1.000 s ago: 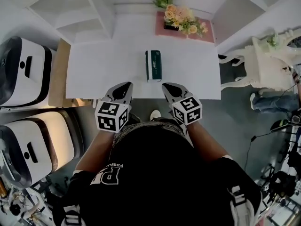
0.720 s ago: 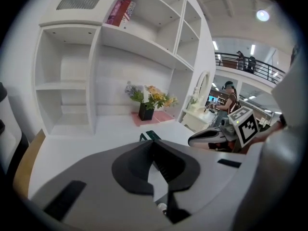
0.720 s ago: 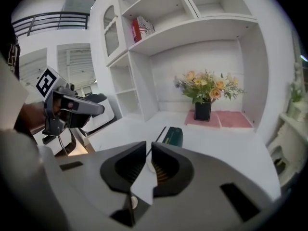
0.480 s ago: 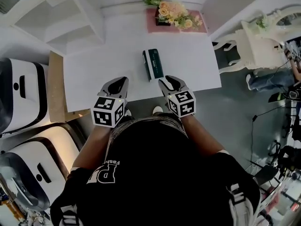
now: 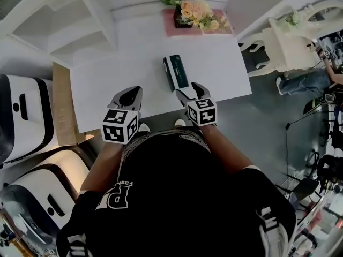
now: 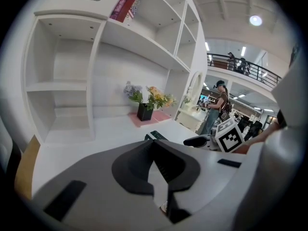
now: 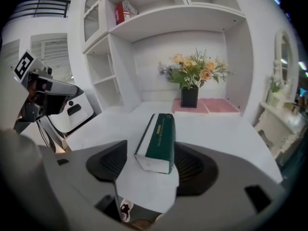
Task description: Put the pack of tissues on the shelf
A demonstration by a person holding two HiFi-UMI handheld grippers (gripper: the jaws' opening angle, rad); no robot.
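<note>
- The white shelf [image 5: 80, 20] stands left of the pack of tissues [image 5: 177, 73] and farther from the person. Its open compartments face the white surface [image 5: 118, 74] on which the pack lies. The compartments nearest the pack are bare.
- The left gripper [image 5: 130, 94] hovers at the near edge of the surface, left of the pack and well apart from it. Its marker cube is turned up toward the head view.
- In the left gripper view its fingers [image 6: 130, 172] meet at the tips and hold nothing. Only a thin wedge of light shows behind the tips.
- The pack itself is a dark green block with a white side. It lies flat near the middle of the surface, and one short end points at the person.
- The right gripper [image 5: 191, 91] sits at the near end of the pack, just to its right side.
- Its fingers [image 7: 192, 165] have just been opening and now stand wide apart. The near end of the pack lies between them. The left finger stands clear of the pack's white side, so nothing is gripped.
- Beyond the pack and a little right of it, yellow and pink flowers [image 5: 201, 15] stand in a dark pot. The pot is on a pink mat [image 5: 225, 28] at the back of the surface.
</note>
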